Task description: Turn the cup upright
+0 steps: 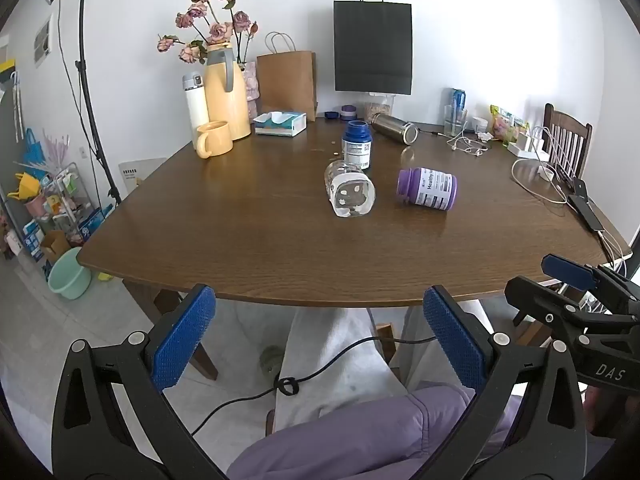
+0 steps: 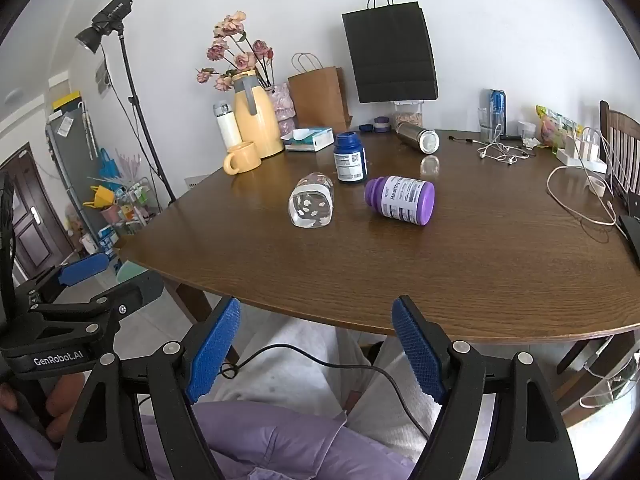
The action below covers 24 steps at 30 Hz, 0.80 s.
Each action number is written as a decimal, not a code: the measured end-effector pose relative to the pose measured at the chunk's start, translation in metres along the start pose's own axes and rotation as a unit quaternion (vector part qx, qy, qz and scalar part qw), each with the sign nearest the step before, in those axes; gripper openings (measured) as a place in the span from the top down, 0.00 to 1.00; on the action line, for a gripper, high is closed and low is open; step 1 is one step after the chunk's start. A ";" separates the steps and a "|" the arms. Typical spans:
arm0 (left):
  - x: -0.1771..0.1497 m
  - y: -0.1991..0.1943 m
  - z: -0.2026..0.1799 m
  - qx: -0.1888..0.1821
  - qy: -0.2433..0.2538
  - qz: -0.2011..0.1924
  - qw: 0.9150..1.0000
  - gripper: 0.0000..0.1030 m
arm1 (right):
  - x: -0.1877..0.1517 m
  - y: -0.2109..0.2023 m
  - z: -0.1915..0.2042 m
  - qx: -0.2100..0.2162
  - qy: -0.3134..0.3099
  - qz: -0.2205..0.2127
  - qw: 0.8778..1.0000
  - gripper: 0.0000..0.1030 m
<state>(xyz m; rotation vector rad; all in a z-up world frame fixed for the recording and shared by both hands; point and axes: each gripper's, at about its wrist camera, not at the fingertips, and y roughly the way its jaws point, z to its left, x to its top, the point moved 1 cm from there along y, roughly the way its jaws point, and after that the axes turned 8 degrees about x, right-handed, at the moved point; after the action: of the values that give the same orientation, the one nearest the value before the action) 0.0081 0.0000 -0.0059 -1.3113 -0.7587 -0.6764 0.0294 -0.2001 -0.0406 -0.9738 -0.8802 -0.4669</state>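
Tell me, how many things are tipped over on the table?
3. The clear glass cup lies mid-table; the purple pill bottle lies just right of it; the shiny steel flask lies further back. More may hide in the clutter at the far right.

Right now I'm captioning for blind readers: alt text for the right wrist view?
A clear glass cup lies on its side on a wooden table, beside a toppled purple bottle; the right gripper waits open short of the table edge.

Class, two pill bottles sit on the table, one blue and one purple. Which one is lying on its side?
The purple bottle lies on its side, cap toward the clear cup. The blue bottle, farther back, stands upright.
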 end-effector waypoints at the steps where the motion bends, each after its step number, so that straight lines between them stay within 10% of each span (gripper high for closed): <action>1: 0.000 0.000 0.000 0.000 0.000 0.001 1.000 0.00 | 0.000 0.000 0.000 0.001 0.001 0.001 1.000 0.20; 24: 0.000 0.000 0.000 -0.001 0.001 0.004 1.000 0.00 | 0.001 0.000 -0.001 0.002 0.003 0.001 1.000 0.20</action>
<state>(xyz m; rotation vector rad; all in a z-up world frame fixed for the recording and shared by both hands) 0.0081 0.0001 -0.0062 -1.3155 -0.7506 -0.6719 0.0304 -0.2004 -0.0402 -0.9687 -0.8737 -0.4656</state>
